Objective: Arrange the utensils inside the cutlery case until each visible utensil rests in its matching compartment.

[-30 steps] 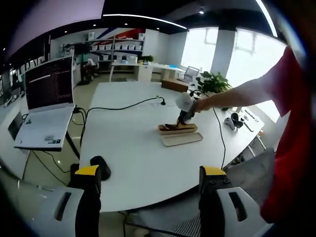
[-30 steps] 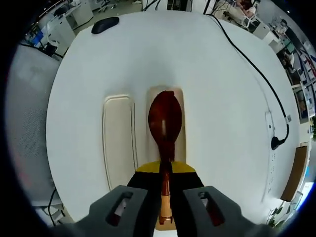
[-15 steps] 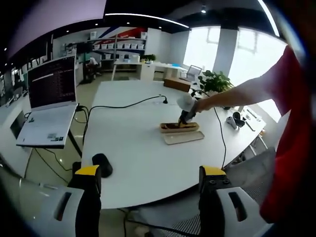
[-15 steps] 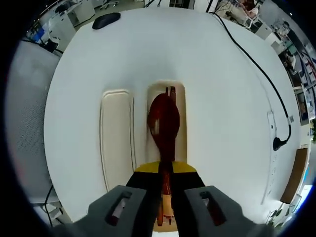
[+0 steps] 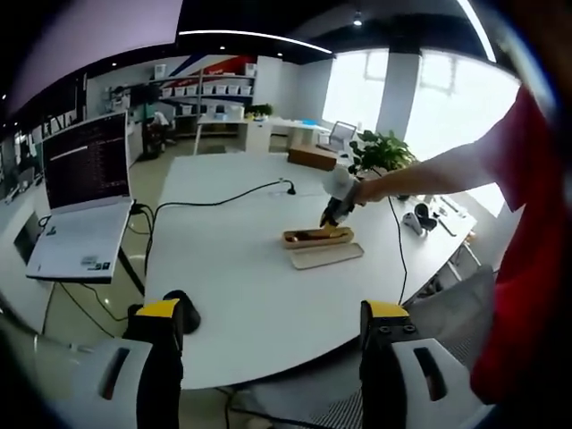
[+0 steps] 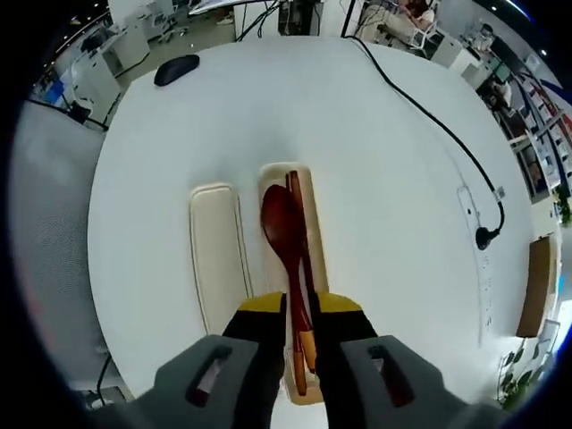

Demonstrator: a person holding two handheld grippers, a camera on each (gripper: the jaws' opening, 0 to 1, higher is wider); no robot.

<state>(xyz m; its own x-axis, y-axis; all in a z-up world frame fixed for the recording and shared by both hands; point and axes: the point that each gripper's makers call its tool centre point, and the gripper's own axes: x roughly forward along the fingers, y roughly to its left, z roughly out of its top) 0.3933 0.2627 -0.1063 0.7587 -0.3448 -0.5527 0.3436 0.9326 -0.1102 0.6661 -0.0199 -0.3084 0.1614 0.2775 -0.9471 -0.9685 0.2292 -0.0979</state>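
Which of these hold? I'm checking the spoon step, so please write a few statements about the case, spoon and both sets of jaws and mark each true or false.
1. The wooden spoon lies lengthwise over the open cutlery case. True.
2. The case lid covers the case. False: it lies flat on the white table beside the case.
3. The right gripper has its jaws either side of the spoon handle. True.
4. The left gripper holds chopsticks. False: its jaws stand wide apart with nothing between them.
5. A black mouse lies inside the case. False: it lies far off on the table.
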